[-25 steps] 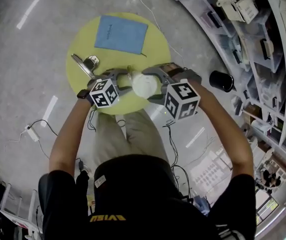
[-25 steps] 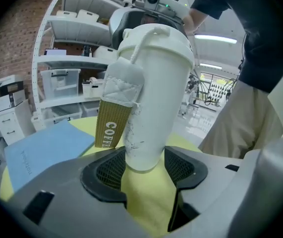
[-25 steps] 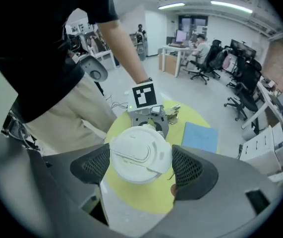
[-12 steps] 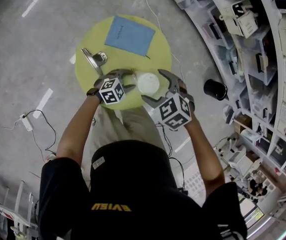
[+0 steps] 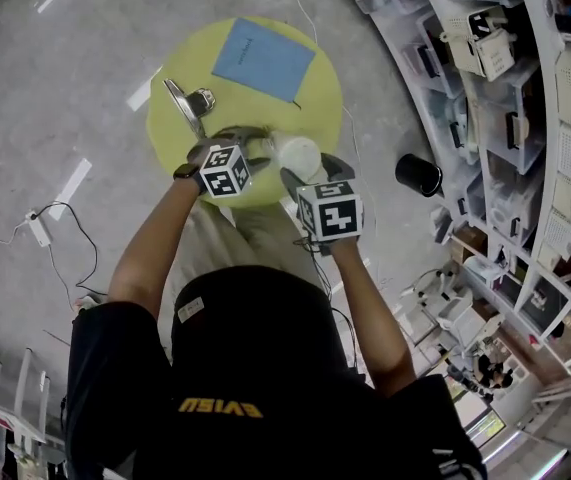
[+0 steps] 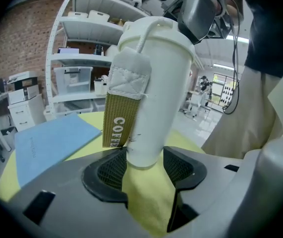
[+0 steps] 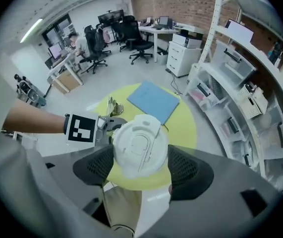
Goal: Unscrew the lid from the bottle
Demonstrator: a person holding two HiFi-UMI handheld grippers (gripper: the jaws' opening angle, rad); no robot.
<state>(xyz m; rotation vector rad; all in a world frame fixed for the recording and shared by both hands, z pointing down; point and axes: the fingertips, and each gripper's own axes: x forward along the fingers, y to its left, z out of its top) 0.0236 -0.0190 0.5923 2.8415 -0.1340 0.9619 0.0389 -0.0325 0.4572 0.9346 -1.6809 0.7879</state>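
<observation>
**Both grippers on the bottle, lid still on**

Right, widest first: the shelves (image 5: 525, 88) along the right carry pale boxes and bins, their contents too small to make out. On the floor beside them stands a black pot (image 5: 418, 174), its inside too dark to read.

The round yellow table (image 5: 300, 118) holds a blue folder (image 5: 263, 60) at its far side and a metal clip (image 5: 190, 103) towards the left.

Now the bottle (image 6: 156, 83). It is white and tapers towards its foot, it leans a little in the left gripper view, and it sits over the table's near edge. Whether its foot touches the top, I can't tell. Its contents are hidden.

The left gripper (image 6: 143, 163) comes in from the side and is clamped low on the body, a mesh pad pressed on either flank.

The right gripper (image 7: 141, 165) points down from above. Its jaws have just been closing, and the pads now meet the rim of the lid (image 7: 140, 145) on both sides. The lid is white and round with a raised flip tab, and it is seated on the bottle.

A stitched white strap hangs off the rim, and from it a tan tag (image 6: 116, 125) lettered COFFE lies against the side.
</observation>
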